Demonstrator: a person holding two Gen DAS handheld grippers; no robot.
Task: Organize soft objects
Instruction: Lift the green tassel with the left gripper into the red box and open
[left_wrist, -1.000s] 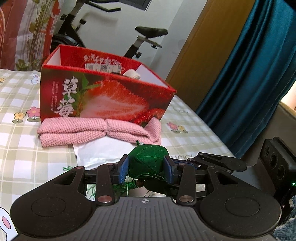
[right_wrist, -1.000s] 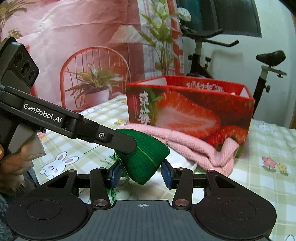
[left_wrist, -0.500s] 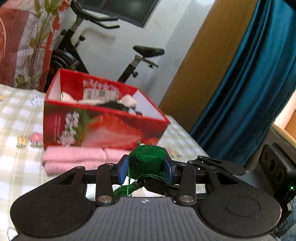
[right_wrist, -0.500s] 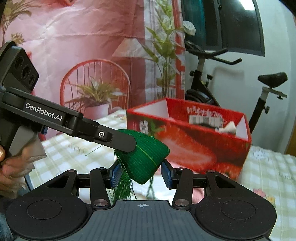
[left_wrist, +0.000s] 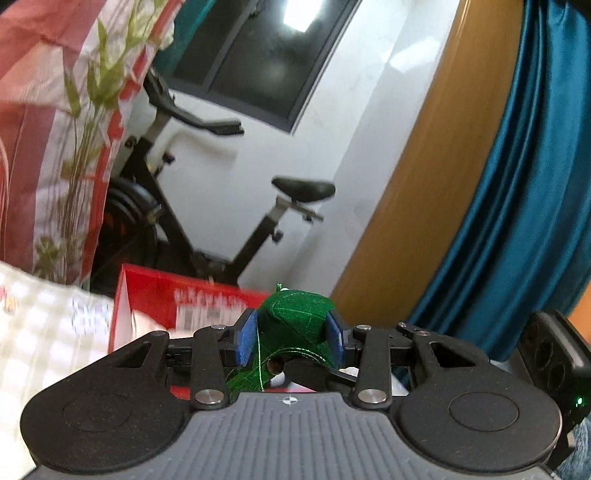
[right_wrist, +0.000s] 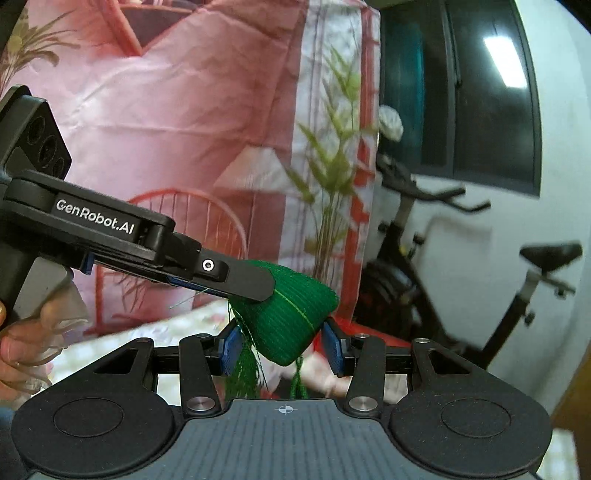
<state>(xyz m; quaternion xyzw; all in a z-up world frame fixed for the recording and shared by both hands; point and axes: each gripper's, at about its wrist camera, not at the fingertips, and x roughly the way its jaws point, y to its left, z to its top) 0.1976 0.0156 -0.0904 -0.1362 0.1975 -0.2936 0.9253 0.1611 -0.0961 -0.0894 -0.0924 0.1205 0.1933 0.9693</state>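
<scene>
now both claws, left claw (left_wrist: 291, 341) and right claw (right_wrist: 282, 345), clench one green knitted cloth (right_wrist: 291, 314) above the red box (left_wrist: 147, 295).

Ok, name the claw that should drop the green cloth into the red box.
Left, probably. The left claw pinches the cloth firmly, with the box just ahead. On the right claw, pad contact is unclear.

My blue pads (left_wrist: 245, 339) look like matt ribbed plastic. The green cloth (left_wrist: 295, 317) between them is coarse knit with frayed threads. The red box (left_wrist: 155, 295) looks like glossy printed cardboard, the teal curtain (left_wrist: 517, 206) satiny.
</scene>
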